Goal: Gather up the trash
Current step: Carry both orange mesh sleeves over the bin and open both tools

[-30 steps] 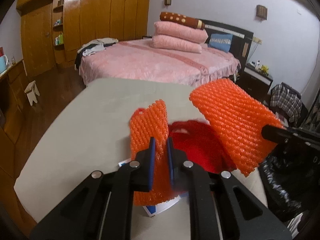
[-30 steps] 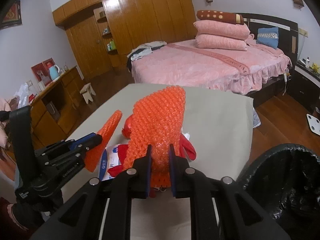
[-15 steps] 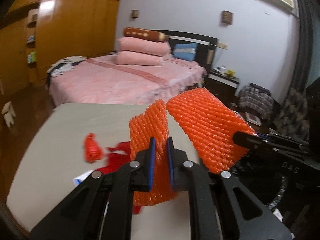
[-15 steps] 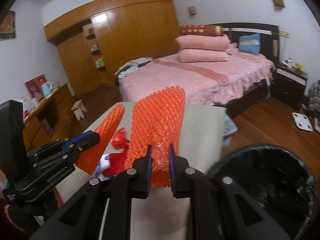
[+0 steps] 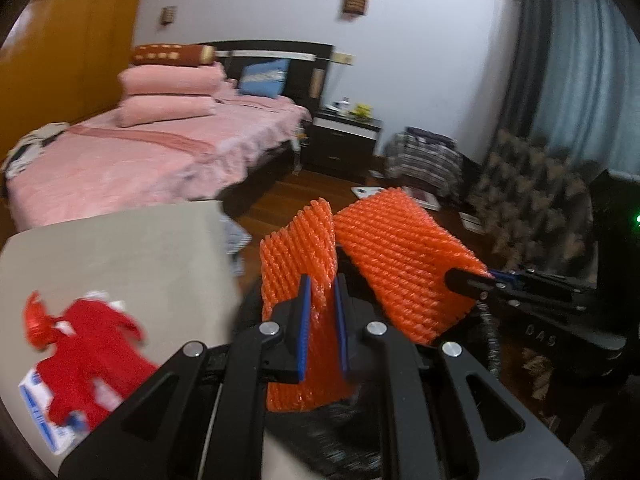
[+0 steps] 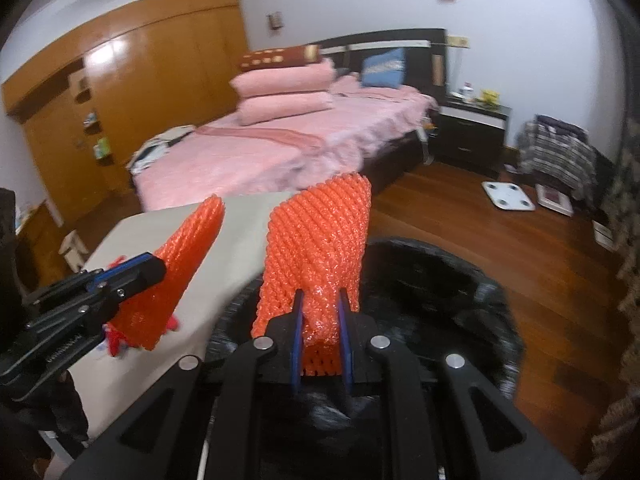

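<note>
Red wrappers [image 5: 86,354] on beige table [image 5: 132,256]

Left gripper [image 5: 322,292], right gripper [image 6: 320,308]: fingers clamped, side by side, angled downward.

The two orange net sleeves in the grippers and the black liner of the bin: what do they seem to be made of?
Orange net sleeve in the left gripper and orange net sleeve in the right gripper: probably soft foamed plastic mesh, matte with a slight glint; the ribbed lattice crumples between the pads. Bin liner: apparently thin black plastic film, glossy and wrinkled at the rim, though blurred.
</note>
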Action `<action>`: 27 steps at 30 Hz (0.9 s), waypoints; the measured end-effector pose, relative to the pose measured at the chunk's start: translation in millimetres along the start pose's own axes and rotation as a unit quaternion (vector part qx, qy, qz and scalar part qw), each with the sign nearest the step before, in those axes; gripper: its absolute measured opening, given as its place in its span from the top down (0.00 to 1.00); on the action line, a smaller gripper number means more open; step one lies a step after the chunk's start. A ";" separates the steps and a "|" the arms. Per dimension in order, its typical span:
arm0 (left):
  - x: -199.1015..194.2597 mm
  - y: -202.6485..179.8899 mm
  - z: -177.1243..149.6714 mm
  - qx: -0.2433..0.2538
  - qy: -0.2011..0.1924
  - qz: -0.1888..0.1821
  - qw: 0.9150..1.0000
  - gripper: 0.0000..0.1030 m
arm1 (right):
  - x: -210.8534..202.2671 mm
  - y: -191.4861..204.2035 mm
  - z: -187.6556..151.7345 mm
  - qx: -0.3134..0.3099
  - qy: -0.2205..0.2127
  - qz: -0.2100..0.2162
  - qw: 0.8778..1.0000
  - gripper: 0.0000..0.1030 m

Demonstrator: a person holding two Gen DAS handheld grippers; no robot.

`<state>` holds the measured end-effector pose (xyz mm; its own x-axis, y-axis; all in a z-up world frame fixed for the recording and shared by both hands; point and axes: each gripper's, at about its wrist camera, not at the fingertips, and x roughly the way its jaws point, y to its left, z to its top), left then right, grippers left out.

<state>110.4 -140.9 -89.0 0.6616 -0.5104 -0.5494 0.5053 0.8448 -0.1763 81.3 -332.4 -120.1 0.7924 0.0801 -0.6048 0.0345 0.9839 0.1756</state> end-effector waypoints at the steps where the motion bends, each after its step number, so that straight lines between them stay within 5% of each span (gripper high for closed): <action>1: 7.5 -9.0 0.5 0.004 0.003 -0.012 1.000 0.89 | -0.3 -9.2 -1.9 0.007 0.001 -0.009 1.000 0.85; 3: 17.9 -17.4 0.1 0.007 0.008 -0.030 0.999 0.86 | 0.1 -16.8 -4.6 0.012 0.004 -0.021 1.000 0.83; 6: 27.6 -25.4 -2.8 0.005 0.014 -0.047 0.999 0.56 | 1.2 -28.2 -8.8 0.018 0.010 -0.038 0.999 0.80; 8: 26.7 -23.2 -7.7 0.002 0.014 -0.043 0.999 0.47 | 1.7 -30.6 -10.4 0.017 0.011 -0.047 0.999 0.70; 10: 22.4 -16.4 -7.9 -0.001 0.013 -0.028 1.000 0.40 | 2.1 -29.9 -10.5 0.016 0.006 -0.054 0.998 0.44; 12: 13.4 -4.5 -8.0 -0.008 0.007 -0.011 1.000 0.34 | 1.3 -24.3 -11.2 0.010 0.002 -0.051 0.999 0.37; 18: -36.7 48.0 -15.0 -0.028 -0.021 0.093 0.995 0.18 | 2.6 15.4 -6.6 -0.006 -0.017 -0.015 1.000 0.15; 27: -101.3 137.8 -37.8 -0.067 -0.028 0.255 0.964 0.17 | 25.0 107.7 -3.3 -0.063 -0.027 0.074 0.995 0.11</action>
<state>92.1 33.3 -88.5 0.8358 -0.0276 -0.5484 0.0322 0.9995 -0.0012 102.8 -223.9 -118.9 0.8146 0.2202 -0.5366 -0.1589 0.9745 0.1586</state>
